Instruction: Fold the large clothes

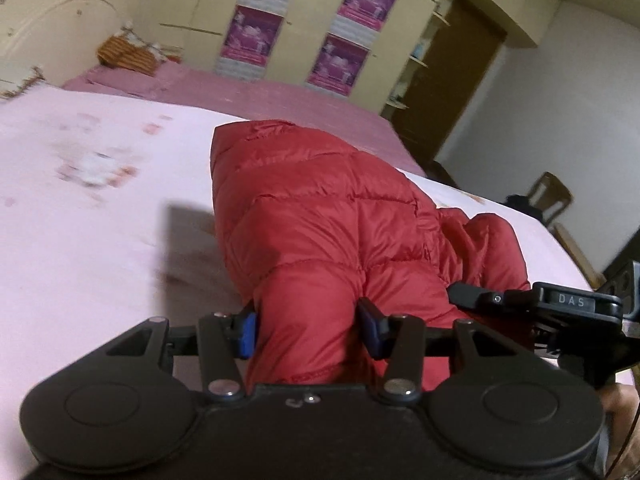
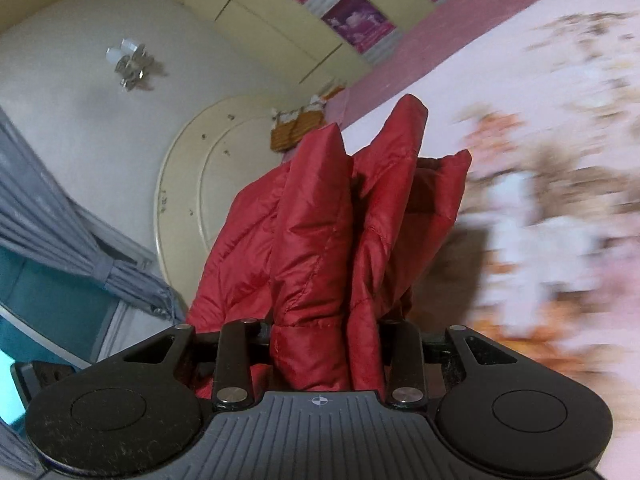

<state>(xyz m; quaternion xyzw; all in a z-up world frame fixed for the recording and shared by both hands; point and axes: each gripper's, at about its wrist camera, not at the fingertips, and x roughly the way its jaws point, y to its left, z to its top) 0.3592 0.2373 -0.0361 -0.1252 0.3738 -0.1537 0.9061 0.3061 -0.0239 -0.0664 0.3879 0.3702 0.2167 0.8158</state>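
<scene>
A red quilted puffer jacket point(image 1: 320, 208) lies bunched on the pink bedspread point(image 1: 80, 220). In the left wrist view my left gripper point(image 1: 308, 316) is shut on a thick fold at the jacket's near end, its blue pads point(image 1: 249, 334) pressing in from both sides. My right gripper's black body point(image 1: 576, 304) shows just to the right, beside the same end. In the right wrist view my right gripper point(image 2: 324, 328) is shut on several gathered layers of the jacket point(image 2: 312, 220), which stand up in front of the camera. The fabric hides its fingertips.
The bed point(image 2: 500, 80) has a floral print and a cream headboard point(image 2: 192, 168), with an orange striped cushion point(image 1: 124, 54) by it. A cream wardrobe with purple posters point(image 1: 308, 20), a brown door point(image 1: 452, 80) and a wooden chair point(image 1: 550, 196) stand beyond. Grey curtains point(image 2: 48, 216) hang at the left.
</scene>
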